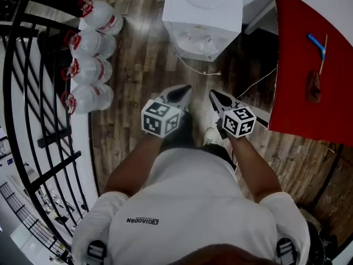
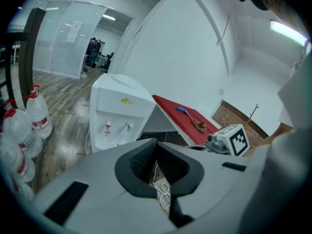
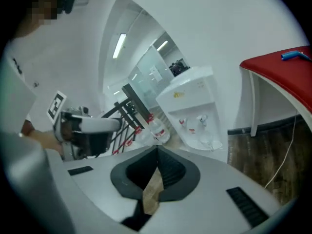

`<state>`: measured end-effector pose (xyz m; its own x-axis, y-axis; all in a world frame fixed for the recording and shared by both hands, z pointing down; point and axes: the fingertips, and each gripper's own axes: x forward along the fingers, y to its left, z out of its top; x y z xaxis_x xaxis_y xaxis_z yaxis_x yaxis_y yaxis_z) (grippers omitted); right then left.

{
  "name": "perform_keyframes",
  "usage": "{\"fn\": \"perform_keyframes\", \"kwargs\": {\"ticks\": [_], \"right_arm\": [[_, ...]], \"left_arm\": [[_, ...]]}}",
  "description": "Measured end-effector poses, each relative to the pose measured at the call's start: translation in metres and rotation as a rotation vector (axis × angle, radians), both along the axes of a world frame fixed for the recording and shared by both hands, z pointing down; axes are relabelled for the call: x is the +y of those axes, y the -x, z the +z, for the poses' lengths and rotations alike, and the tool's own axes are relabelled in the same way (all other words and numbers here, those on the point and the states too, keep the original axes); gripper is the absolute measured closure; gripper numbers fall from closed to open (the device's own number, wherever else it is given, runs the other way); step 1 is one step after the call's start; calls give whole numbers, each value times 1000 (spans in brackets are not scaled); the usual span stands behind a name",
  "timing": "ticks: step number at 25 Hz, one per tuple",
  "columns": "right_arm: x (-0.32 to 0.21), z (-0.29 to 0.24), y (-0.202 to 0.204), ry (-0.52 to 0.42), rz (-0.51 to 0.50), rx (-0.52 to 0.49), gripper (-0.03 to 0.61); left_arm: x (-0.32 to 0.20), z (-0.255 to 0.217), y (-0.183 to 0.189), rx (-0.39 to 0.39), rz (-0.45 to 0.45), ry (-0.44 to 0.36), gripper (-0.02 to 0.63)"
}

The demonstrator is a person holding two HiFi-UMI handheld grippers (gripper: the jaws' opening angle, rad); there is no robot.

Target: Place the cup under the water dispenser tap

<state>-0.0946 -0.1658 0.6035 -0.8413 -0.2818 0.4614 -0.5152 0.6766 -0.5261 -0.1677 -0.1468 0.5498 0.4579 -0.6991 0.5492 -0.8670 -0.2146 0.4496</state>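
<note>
short of the white water dispenser [image 1: 201,21], left gripper [image 1: 185,90] and right gripper [image 1: 213,95] hang closed and empty, clear cup [image 3: 208,139] apparently delivered.

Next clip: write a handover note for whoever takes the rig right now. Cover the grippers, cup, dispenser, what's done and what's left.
Left gripper: shut, empty.
Right gripper: shut, empty.
Both are held in front of the person, apart from the water dispenser.
What looks like a clear cup stands under a tap.
Done: placing, it seems.
Left: check that the cup sits squarely.
</note>
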Motion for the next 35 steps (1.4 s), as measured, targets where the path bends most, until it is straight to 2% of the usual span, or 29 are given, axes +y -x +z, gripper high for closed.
{"fn": "perform_keyframes", "kwargs": {"ticks": [3, 8, 12, 16, 21, 27, 30, 35], "right_arm": [[26, -62, -30, -13, -8, -69, 555], [66, -142, -78, -112, -32, -138, 555], [98, -167, -105, -105, -86, -219, 555], [120, -167, -125, -93, -90, -211, 555], [141, -180, -139, -114, -81, -181, 555], [159, -195, -136, -201, -49, -138, 556], [164, -195, -128, -213, -7, -129, 555], [176, -190, -102, -223, 43, -107, 557]], "left_arm": [[23, -32, -25, -10, -2, -46, 617], [69, -70, -62, -29, -22, -123, 617], [99, -85, -86, -33, -64, -160, 617], [131, -99, -100, -50, -90, -176, 617], [160, -121, -99, -78, -96, -183, 617], [157, -141, -87, -72, -64, -217, 617], [160, -149, -79, -71, -26, -236, 617], [173, -148, -50, -113, 32, -255, 617]]}}
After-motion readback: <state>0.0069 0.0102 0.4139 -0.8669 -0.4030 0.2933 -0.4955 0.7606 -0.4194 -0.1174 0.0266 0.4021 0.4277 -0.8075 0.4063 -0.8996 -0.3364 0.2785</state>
